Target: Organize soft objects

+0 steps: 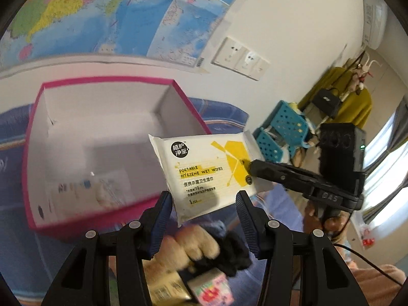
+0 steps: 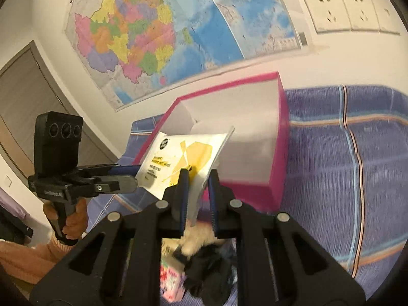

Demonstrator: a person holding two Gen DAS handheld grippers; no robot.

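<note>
Both grippers, left (image 1: 204, 219) and right (image 2: 198, 196), clench their jaws on one wipes pack (image 1: 204, 168), aloft beside the pink box (image 1: 35, 137) above the bed (image 2: 344, 153). Risk: a crumpling pack could slip free, missing the box.

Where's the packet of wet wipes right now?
The wet wipes packet is up in the air, pinched by the right gripper and left gripper, beside the pink box.
</note>
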